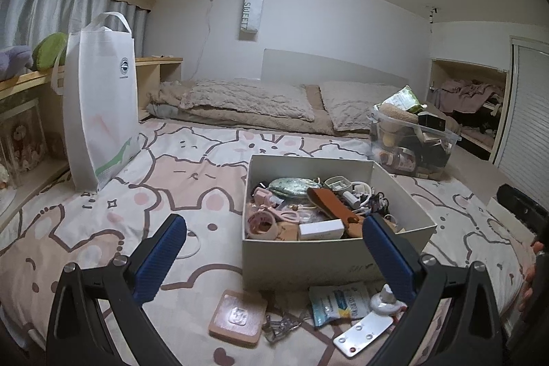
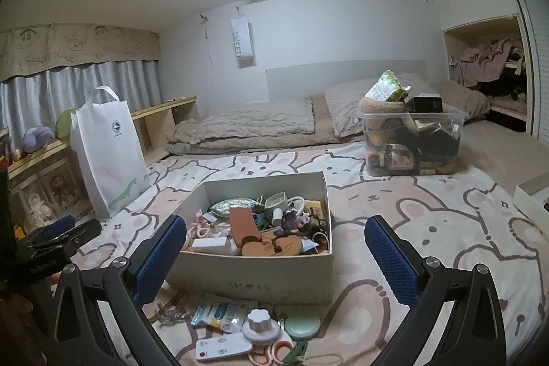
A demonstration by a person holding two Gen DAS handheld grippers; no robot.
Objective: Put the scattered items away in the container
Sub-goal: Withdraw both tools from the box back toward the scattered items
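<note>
A bedroom scene, seen along two handheld grippers above a bed with a cartoon bear-and-bunny bedspread (image 1: 192,160).

The left gripper (image 1: 274,228) has its blue-padded fingers (image 1: 161,259) spread wide apart, holding nothing. The right gripper (image 2: 276,228) is the same: blue pads far apart and empty.

The container is an open, pale cardboard shoebox (image 1: 329,258) with no lid, standing on the bedspread. In the left wrist view it sits between the jaws and just beyond them, its near wall reaching toward the right-hand finger. In the right wrist view the shoebox (image 2: 260,276) lies ahead between the jaws, nearer the left-hand finger. It is already crowded with small things: a brown leather strap (image 1: 334,204), a small white box (image 1: 320,228), pink items, cables and a shiny oval pouch.

Scattered items lie on the bedspread in front of the box, below and between the jaws. The left view shows a square pink-tan coaster (image 1: 238,318), a tangle of metal clips (image 1: 279,326), a blue-and-white packet (image 1: 338,302) and a white blister strip (image 1: 362,330). The right view shows a white knobbed suction holder (image 2: 260,330), a round pale-green compact (image 2: 302,326), a small white remote (image 2: 221,348), orange-handled scissors (image 2: 271,354) and a green clip (image 2: 295,354).

Beyond the jaws to the left stands a white tote bag (image 1: 99,105); beyond to the right, a full clear plastic bin (image 1: 411,139).
</note>
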